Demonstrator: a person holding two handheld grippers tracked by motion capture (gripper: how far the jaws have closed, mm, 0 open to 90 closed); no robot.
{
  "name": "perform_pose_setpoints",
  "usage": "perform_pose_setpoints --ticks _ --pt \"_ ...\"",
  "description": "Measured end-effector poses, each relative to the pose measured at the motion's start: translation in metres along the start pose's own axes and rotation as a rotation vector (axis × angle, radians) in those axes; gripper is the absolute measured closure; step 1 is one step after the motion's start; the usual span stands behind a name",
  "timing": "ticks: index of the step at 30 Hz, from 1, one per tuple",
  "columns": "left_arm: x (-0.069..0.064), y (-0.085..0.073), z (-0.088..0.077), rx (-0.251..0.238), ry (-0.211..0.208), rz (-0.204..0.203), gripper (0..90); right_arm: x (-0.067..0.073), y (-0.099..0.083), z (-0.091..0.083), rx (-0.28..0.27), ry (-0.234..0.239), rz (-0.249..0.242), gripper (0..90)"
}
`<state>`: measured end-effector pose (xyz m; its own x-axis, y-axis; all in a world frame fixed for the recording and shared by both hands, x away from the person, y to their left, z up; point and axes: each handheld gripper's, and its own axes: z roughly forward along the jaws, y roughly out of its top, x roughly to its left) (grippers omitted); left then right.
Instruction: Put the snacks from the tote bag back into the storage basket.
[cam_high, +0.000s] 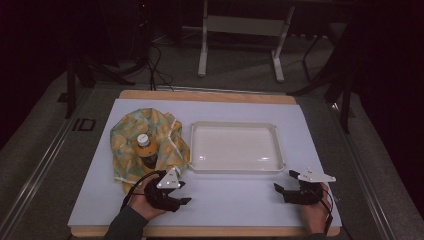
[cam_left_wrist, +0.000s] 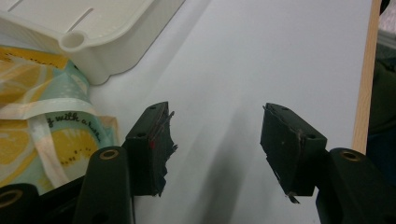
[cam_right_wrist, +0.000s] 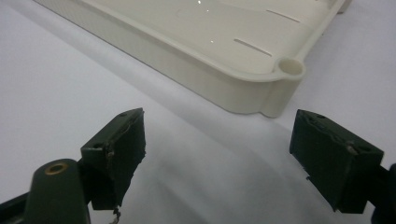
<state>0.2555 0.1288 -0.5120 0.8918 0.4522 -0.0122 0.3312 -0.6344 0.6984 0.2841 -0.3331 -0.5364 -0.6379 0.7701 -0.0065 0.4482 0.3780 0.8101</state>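
Scene: white tray (cam_high: 235, 148) sits mid-table on the white mat (cam_high: 300, 125); a lemon-print cloth bag (cam_high: 150, 145) lies just left of it, touching its left edge, with a bottle (cam_high: 145, 149) upright inside.
Left gripper (cam_high: 181, 194): jaws spread wide, nothing between them, resting near the bag's front edge.
Right gripper (cam_high: 285, 183): jaws spread, empty, near the tray's front right corner.
Step, as I judge it: reach for the bottle in the bag.
Advice: approach from above, pinch the bottle's body below the cap, let the other gripper pin the cloth so it doesn't lift with it.
Risk: loose fabric snagging a jaw.
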Motion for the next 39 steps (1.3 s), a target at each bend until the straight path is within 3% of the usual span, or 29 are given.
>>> perform_pose_setpoints --ticks 8,18,32,39 --pt "0.0 0.005 -0.004 0.075 0.0 0.03 42.7 0.002 -0.001 -0.001 -0.012 -0.001 -0.015 18.1" --pt "0.002 0.017 -0.012 0.12 0.005 0.064 42.9 0.004 -0.001 -0.002 -0.022 -0.012 -0.039 18.0" --pt "0.009 0.022 -0.026 0.171 0.021 0.077 44.2 0.006 -0.001 -0.003 -0.023 -0.018 -0.047 18.0" --pt "0.016 0.025 -0.027 0.227 0.019 0.096 44.1 0.005 -0.002 -0.005 -0.042 -0.016 -0.042 18.0"
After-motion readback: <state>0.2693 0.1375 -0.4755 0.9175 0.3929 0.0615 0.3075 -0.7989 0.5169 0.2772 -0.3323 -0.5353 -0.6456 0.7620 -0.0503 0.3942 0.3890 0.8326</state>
